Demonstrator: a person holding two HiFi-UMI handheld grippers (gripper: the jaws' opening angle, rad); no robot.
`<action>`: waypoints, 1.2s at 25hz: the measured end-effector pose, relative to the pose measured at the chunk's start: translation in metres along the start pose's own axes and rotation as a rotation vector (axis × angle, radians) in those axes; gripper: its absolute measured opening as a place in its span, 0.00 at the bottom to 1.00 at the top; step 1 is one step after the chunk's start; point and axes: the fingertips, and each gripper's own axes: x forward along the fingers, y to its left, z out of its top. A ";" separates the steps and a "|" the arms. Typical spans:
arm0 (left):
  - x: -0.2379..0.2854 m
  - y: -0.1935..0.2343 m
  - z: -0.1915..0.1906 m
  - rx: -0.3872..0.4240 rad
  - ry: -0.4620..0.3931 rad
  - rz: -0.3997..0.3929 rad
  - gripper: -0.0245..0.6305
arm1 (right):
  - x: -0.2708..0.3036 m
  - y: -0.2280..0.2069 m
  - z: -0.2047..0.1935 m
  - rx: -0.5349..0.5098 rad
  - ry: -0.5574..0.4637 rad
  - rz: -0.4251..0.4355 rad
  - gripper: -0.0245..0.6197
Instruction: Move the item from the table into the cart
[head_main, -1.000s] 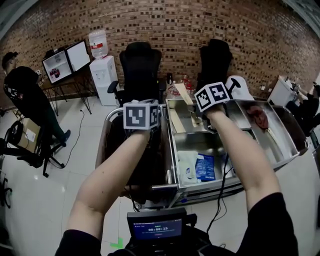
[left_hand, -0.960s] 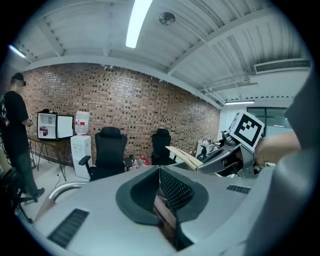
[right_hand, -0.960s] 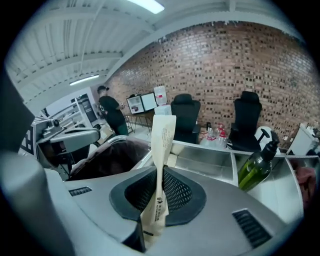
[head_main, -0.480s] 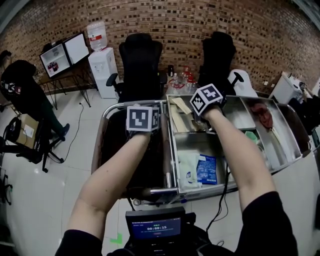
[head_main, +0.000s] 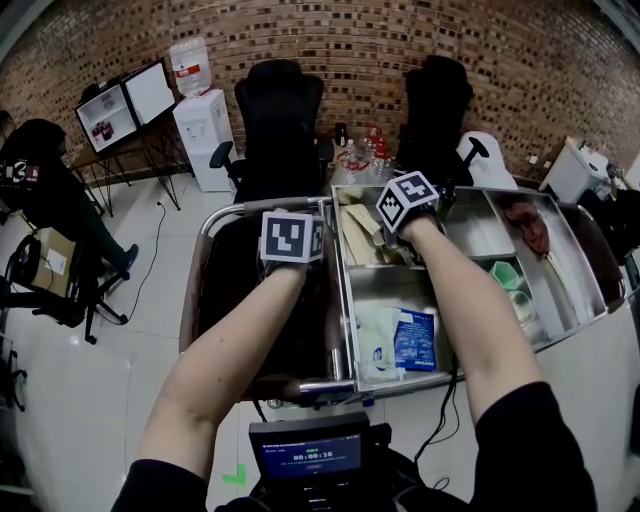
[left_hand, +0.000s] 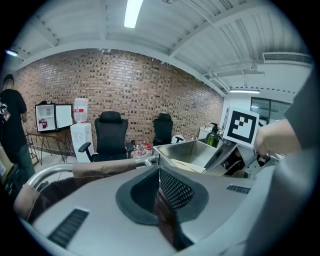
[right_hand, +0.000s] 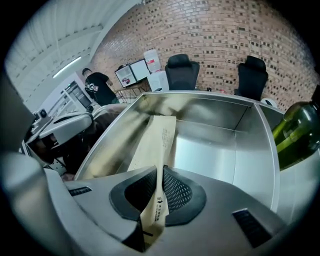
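Thin, flat and tan, the paper sleeve stands clamped edge-on in your right gripper, its printed free end reaching ahead over the smooth, boxy steel compartment. That gripper now sits lower and tipped more steeply than a second ago. Your left gripper, also lower, is closed on nothing, the brown, padded cart rail just ahead of it.

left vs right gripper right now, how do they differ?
Right gripper is shut on a paper sleeve; left gripper is shut on nothing. Right gripper points down into the steel tray; left gripper is over the dark cart. Both are shut.
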 end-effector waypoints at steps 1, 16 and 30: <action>0.003 0.000 -0.002 0.000 0.005 -0.001 0.04 | 0.002 -0.001 0.000 0.003 0.004 -0.006 0.07; 0.003 0.002 -0.002 -0.008 -0.004 -0.010 0.04 | 0.001 0.005 0.005 0.046 -0.021 0.017 0.24; -0.085 -0.039 0.050 0.059 -0.157 -0.050 0.04 | -0.133 0.050 0.030 -0.005 -0.428 0.059 0.24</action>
